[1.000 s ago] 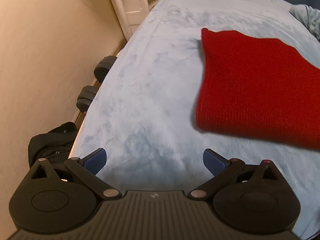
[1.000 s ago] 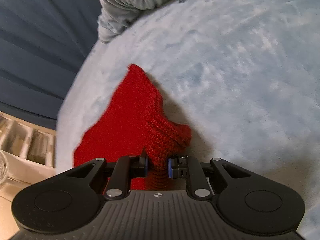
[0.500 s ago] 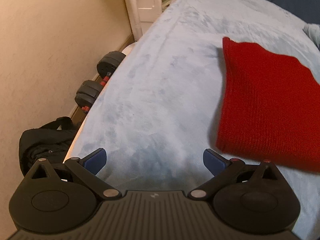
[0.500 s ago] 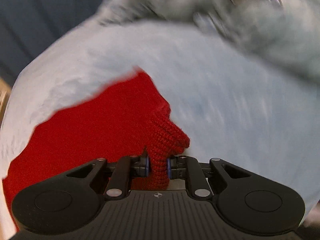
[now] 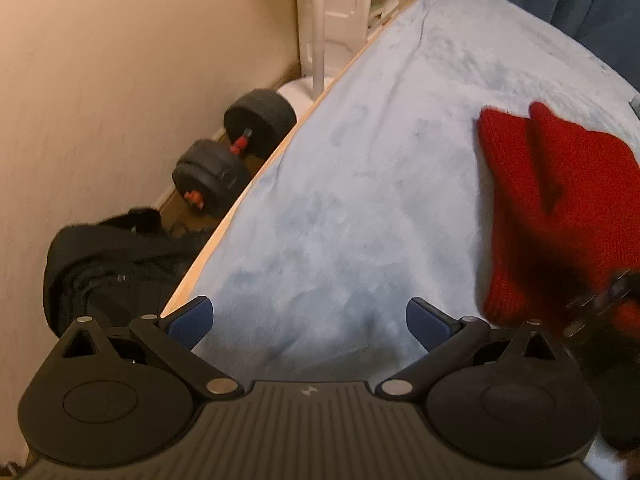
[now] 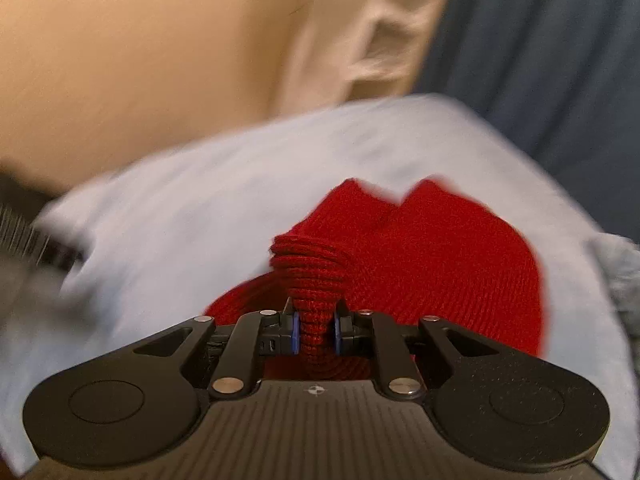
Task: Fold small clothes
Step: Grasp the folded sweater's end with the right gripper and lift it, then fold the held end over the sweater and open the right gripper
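A red knitted garment (image 5: 560, 208) lies on the light blue bed cover (image 5: 360, 184), at the right of the left wrist view. My left gripper (image 5: 310, 318) is open and empty, above the cover to the left of the garment. My right gripper (image 6: 316, 330) is shut on a bunched edge of the red garment (image 6: 440, 256) and holds it up over the flat part. The right gripper (image 5: 600, 308) shows blurred at the right edge of the left wrist view, on the garment's near end.
The bed's wooden edge (image 5: 224, 224) runs along the left. Beside it on the floor are two black dumbbells (image 5: 232, 152), a black bag (image 5: 108, 264) and a white stand (image 5: 324, 24). A dark blue curtain (image 6: 540, 48) hangs behind the bed.
My right gripper has swung round with the garment's edge, folding it over the flat part; the view now faces the wall. The left gripper has drawn back to the left and stays open.
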`<state>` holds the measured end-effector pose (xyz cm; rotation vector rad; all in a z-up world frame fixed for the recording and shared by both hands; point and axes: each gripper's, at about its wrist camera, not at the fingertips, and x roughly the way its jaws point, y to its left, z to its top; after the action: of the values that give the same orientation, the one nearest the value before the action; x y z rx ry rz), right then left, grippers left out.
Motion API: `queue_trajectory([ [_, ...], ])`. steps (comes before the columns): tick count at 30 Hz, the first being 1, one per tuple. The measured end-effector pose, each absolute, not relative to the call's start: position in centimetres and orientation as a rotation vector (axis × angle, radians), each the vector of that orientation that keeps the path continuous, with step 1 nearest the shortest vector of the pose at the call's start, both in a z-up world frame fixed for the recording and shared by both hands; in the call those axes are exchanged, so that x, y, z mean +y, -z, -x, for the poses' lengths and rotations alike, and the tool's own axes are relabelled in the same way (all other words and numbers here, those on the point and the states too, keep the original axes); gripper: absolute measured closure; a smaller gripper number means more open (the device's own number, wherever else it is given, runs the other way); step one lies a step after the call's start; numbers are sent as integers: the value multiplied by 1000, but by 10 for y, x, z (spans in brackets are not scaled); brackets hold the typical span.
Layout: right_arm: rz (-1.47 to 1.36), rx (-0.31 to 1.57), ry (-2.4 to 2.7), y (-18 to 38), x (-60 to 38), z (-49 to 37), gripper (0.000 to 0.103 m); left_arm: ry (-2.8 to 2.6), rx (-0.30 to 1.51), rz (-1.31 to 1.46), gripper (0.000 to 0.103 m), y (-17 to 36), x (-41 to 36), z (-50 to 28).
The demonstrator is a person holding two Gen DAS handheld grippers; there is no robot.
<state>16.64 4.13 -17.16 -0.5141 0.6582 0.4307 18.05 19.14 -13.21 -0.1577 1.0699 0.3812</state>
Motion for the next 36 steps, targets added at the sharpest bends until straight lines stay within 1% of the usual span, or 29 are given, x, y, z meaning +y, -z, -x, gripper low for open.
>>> queue_trajectory([
  [3, 465, 656, -416, 170, 34, -169, 87, -380, 1073, 152, 0, 135, 193, -179],
  [9, 354, 587, -483, 131, 17, -162, 87, -356, 1083, 158, 0, 138, 182, -182],
  [12, 393, 605, -508, 142, 22, -160, 87, -346, 1091, 141, 0, 140, 176, -182],
  [14, 435, 631, -518, 162, 25, -158, 86, -348, 1086, 133, 0, 139, 175, -181],
  [16, 503, 625, -539, 178, 26, -153, 80, -352, 1091, 132, 0, 138, 174, -182],
  [17, 514, 602, -552, 177, 24, -147, 69, -345, 1090, 136, 0, 137, 173, -183],
  [18, 498, 601, -572, 171, 23, -143, 55, -337, 1086, 138, 0, 134, 172, -185],
  [19, 450, 610, -605, 159, 16, -137, 51, -329, 1074, 136, 0, 130, 170, -186],
  [20, 406, 607, -621, 147, 7, -132, 51, -319, 1059, 131, 0, 125, 167, -188],
  [23, 300, 485, -480, 109, -37, -108, 52, -264, 1012, 127, 0, 108, 152, -198],
  [26, 184, 475, -269, 90, -87, -114, 52, -188, 956, 131, 0, 93, 129, -210],
  [28, 144, 524, -165, 93, -111, -132, 52, -126, 954, 127, 0, 91, 107, -222],
  [30, 90, 603, -122, 108, -127, -152, 52, -50, 993, 172, 0, 96, 90, -235],
  [32, 93, 731, -134, 135, -129, -163, 53, -4, 1034, 193, 0, 112, 79, -245],
  [33, 107, 782, -151, 148, -125, -163, 54, -28, 1059, 146, 0, 124, 74, -248],
  [35, 168, 762, -162, 160, -118, -147, 53, -101, 1108, 18, 0, 147, 71, -245],
  [36, 195, 760, -189, 159, -117, -135, 52, -103, 1107, 5, 0, 152, 75, -239],
])
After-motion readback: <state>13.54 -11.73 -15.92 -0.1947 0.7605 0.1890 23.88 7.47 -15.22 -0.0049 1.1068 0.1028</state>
